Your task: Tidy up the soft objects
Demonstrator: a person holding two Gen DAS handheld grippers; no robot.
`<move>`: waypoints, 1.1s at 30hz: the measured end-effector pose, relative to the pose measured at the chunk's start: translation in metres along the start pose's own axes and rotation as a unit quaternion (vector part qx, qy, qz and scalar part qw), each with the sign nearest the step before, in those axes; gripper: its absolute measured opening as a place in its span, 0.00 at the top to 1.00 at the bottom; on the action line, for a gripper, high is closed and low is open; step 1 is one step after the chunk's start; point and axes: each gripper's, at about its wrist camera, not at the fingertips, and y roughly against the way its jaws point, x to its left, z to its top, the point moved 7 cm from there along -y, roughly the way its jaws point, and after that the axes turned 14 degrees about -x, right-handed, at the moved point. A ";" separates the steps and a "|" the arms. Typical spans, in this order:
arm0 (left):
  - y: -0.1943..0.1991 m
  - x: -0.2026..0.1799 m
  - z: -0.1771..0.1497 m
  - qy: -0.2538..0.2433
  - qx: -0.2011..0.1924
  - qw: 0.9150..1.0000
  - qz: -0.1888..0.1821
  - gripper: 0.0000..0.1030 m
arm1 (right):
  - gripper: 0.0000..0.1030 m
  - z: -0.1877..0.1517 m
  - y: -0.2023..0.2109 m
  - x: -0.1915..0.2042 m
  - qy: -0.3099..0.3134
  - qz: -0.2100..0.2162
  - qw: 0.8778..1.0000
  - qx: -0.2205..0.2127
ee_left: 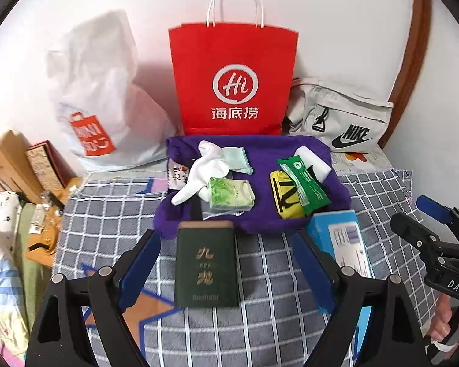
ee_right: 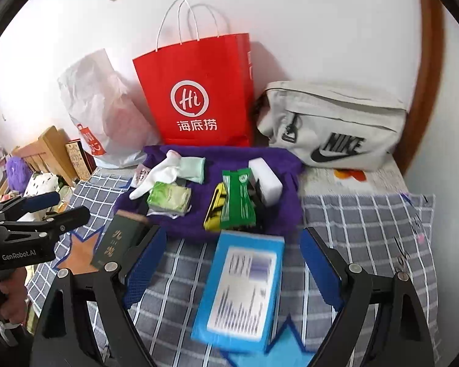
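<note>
A: How are the tools held?

B: Both the left tool (ee_left: 226, 272) and the right tool (ee_right: 232, 269) are spread wide, nothing gripped.

A: Where are the soft things?

B: On the purple cloth (ee_left: 260, 150), ahead of both; the white sock (ee_left: 195, 177) lies nearer the left tool, its length slanting left.

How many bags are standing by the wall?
3. A white plastic bag on the left, a red paper bag in the middle, and a grey Nike bag on the right. They stand behind the purple cloth. More could be hidden behind them.
</note>
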 end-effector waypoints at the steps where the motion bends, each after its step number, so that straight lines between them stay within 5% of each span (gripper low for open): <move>1: 0.011 -0.001 -0.003 0.001 -0.007 1.000 0.002 0.15 | 0.13 -0.003 0.007 0.000 -0.003 0.001 1.000 -0.003; 8: 0.071 -0.012 -0.026 0.003 -0.033 0.999 -0.002 0.14 | 0.01 -0.027 0.068 0.003 0.008 -0.027 0.999 -0.031; 17: 0.136 -0.025 -0.062 0.012 -0.067 0.998 -0.002 0.07 | 0.01 -0.056 0.131 0.009 0.000 -0.019 0.999 -0.051; 33: 0.178 -0.026 -0.087 0.026 -0.097 0.995 0.008 0.07 | 0.01 -0.076 0.183 0.011 0.010 -0.035 0.996 -0.078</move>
